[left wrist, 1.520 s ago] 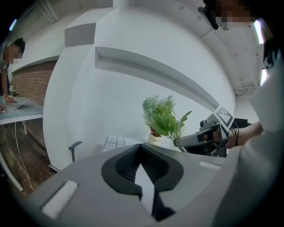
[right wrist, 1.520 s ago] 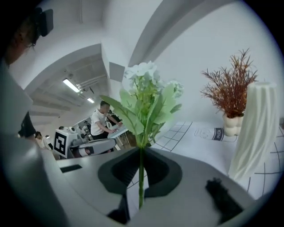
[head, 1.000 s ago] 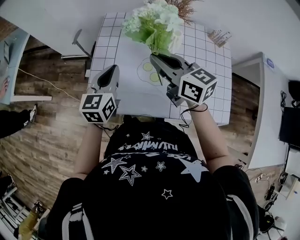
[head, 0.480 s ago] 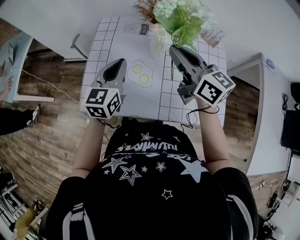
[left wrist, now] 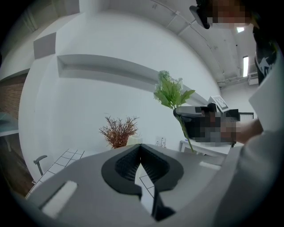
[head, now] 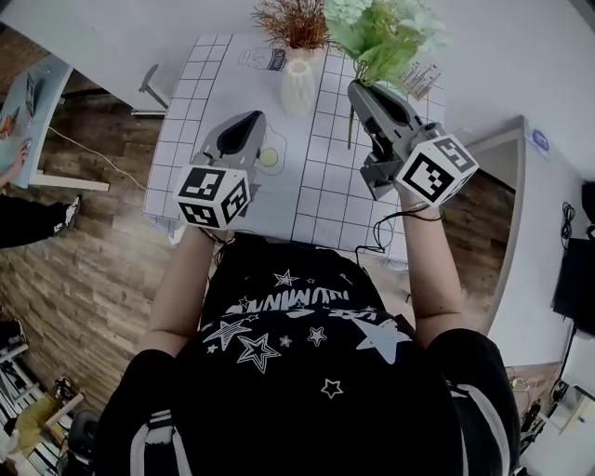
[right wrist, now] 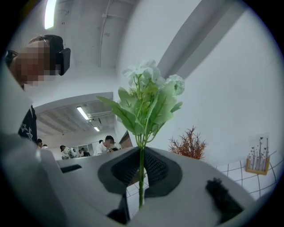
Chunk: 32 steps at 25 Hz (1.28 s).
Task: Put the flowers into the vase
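Flowers [head: 381, 33], a bunch of pale blooms and green leaves, sit at the upper right of centre in the head view, held up clear of the table [head: 325, 195] by the right gripper [head: 358, 90]. In the right gripper view its jaws are closed on the thin green stem [right wrist: 141, 177], which runs upright between the ribbed pads with the blooms [right wrist: 148, 99] spreading above. The left gripper [head: 249, 123] is at centre left, its jaws pressed together with nothing between them [left wrist: 140, 147].

A second ago the bunch stood at the top centre of the frame, over the middle of the gridded cloth. It now lies further right, just right of the white vase [head: 297, 85]. That vase, with reddish dried sprigs [head: 293, 20] in it, was out of sight then and now stands at the top centre. The flowers are beside it, not in it.

The egg print [head: 269, 159] lay open between the two grippers half a second ago. Now the left gripper covers most of it. The card stand [head: 420, 76] stays near the table's upper right corner, now just behind the bunch
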Available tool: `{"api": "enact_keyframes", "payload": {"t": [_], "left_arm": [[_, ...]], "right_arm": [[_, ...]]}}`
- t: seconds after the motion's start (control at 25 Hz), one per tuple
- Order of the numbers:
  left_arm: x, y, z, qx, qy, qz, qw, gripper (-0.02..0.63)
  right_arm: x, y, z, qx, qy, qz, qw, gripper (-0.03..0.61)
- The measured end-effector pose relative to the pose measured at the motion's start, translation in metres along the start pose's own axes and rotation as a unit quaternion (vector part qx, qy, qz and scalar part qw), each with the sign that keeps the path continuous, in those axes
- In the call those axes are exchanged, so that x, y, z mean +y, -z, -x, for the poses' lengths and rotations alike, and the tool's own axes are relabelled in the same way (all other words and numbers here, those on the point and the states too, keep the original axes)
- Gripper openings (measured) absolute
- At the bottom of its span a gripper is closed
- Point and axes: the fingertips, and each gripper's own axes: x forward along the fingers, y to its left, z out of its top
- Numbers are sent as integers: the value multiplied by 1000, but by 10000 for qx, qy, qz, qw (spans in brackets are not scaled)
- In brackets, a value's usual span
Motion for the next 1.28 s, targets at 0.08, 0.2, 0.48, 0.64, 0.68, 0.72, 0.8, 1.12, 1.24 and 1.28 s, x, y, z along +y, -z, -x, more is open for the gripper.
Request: {"api": "enact_keyframes", "payload": {"t": [0.08,0.2,0.48,0.64,0.68,0.72,0.8,1.12,1.24,1.28], "left_arm": [[-3,1,-5,45,-6,-26,10000,29],[-5,4,-10,86,36,-65,9999,67],[7,1,-31,75,215,-317,9992,251],[8,5,-53,163,609,-385,9973,365],[7,7,-59,215,726,-426,9962,370],[7,8,-65,257,826,-454,9952,377],[7,10,-76,299,962,-496,9937,394],[9,28,-119,358,1258,-900,9873,472],[7,29,-128,323,1395,-960,9850,472],[5,29,-131,303,1417,-1016,9842,469]], "right_arm": [[-4,-6,-4,-88,-84,17,9999,31],[-8,-12,-12,-277,-140,-47,9995,32],[-13,-21,-36,-480,-40,-178,9987,32],[-19,-28,-43,-678,183,-161,9974,32],[-20,-30,-45,-723,232,-160,9970,32],[-20,-32,-47,-752,268,-149,9967,32],[-21,-35,-53,-769,313,-88,9965,32],[-34,-43,-69,-793,564,-2,9953,32],[-39,-46,-79,-760,613,67,9952,32],[-40,-47,-83,-753,613,72,9952,32]]}}
